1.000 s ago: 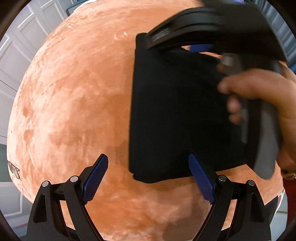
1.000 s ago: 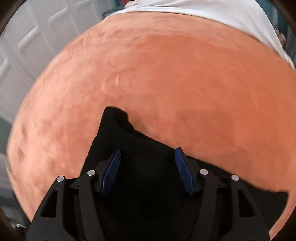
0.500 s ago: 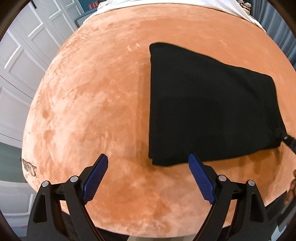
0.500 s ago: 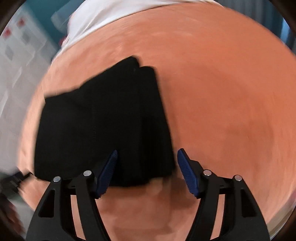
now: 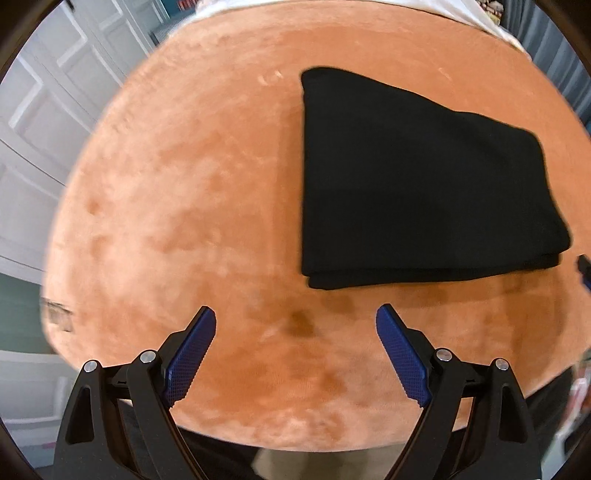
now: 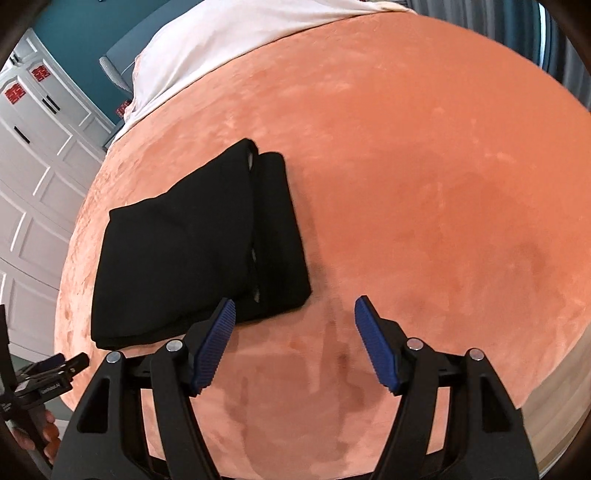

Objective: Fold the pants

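The black pants lie folded into a compact, stacked rectangle on the orange plush blanket — in the left wrist view they fill the upper right of the frame, layered edges showing along the near side. In the right wrist view the same bundle sits left of center, with a narrower folded strip along its right edge.

The left gripper hovers at the bottom of its frame, its 2 blue-padded fingers spread wide with nothing between them, short of the pants' near edge. The right gripper is likewise released — jaws parted and holding nothing, its left finger overlapping the bundle's lower corner in the picture; contact cannot be judged.

White paneled cabinet doors stand at the left, and a white sheet covers the bed's far end, top of frame.
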Demonstrator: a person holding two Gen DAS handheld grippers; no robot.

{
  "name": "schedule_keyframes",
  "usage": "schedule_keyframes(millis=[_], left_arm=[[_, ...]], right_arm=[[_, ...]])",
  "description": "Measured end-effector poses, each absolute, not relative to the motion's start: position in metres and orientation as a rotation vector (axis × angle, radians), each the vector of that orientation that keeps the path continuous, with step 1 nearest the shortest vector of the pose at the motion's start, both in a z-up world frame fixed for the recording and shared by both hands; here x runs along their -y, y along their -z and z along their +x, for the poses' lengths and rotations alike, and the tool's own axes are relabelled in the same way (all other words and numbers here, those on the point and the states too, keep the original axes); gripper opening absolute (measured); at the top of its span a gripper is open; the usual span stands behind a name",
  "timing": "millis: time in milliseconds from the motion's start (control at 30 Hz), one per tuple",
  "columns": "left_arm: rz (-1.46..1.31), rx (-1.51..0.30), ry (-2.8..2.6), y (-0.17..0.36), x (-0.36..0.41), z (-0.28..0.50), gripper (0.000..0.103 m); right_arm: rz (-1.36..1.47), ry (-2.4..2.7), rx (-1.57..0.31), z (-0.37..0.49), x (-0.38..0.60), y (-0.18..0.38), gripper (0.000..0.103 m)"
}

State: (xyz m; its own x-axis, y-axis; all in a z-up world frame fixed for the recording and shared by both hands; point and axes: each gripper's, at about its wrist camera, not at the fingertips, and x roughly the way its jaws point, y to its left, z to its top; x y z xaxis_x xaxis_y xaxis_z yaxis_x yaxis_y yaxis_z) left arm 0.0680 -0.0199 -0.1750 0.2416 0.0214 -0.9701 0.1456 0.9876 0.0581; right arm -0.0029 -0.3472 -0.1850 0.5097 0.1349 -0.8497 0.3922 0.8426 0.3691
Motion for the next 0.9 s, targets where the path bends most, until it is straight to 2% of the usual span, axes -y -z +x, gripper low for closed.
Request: schedule_keyframes(millis=[100, 167, 267, 433, 567, 600, 667, 700, 733, 767, 833, 900], left_arm=[[-0.02, -1.389, 0.196, 0.187, 0.011, 0.085, 0.086], [-0.165, -1.459, 0.235, 0.205, 0.002, 0.105, 0.086], [-0.243, -1.487, 0.186, 0.22, -0.007, 0.125, 0.086], [-0.117, -1.431, 0.147, 0.215, 0.01, 0.139, 0.086], [0.08, -1.33, 0.104, 0.197, 0.036, 0.137, 0.086], [0.15, -1.29, 0.09, 0.192, 0.047, 0.135, 0.086], [0.213, -1.259, 0.099, 0.19, 0.06, 0.132, 0.086], [0.248, -1.254, 0.107, 0.191, 0.068, 0.131, 0.086], [0.266, -1.259, 0.115, 0.194, 0.073, 0.13, 0.086], [0.277, -1.268, 0.118, 0.197, 0.078, 0.13, 0.086], [0.283, -1.283, 0.113, 0.202, 0.081, 0.131, 0.087], [0.261, -1.289, 0.121, 0.203, 0.078, 0.131, 0.087]], right_arm=[[0.639, 0.128, -1.036, 0.007, 0.351, 0.19, 0.068], [0.691, 0.137, -1.04, 0.015, 0.357, 0.195, 0.076], [0.733, 0.16, -1.049, 0.029, 0.367, 0.201, 0.077], [0.658, 0.166, -1.105, 0.052, 0.354, 0.208, 0.077], [0.471, 0.139, -0.99, 0.063, 0.321, 0.177, 0.077], [0.406, 0.074, -0.967, 0.07, 0.303, 0.166, 0.074], [0.379, -0.014, -0.978, 0.083, 0.282, 0.16, 0.048], [0.389, -0.094, -1.007, 0.098, 0.267, 0.16, 0.041], [0.379, -0.144, -1.032, 0.114, 0.254, 0.161, 0.028], [0.354, -0.159, -1.049, 0.126, 0.245, 0.164, 0.023], [0.272, -0.155, -1.087, 0.162, 0.23, 0.178, 0.022], [0.288, -0.11, -1.143, 0.193, 0.242, 0.205, 0.008]])
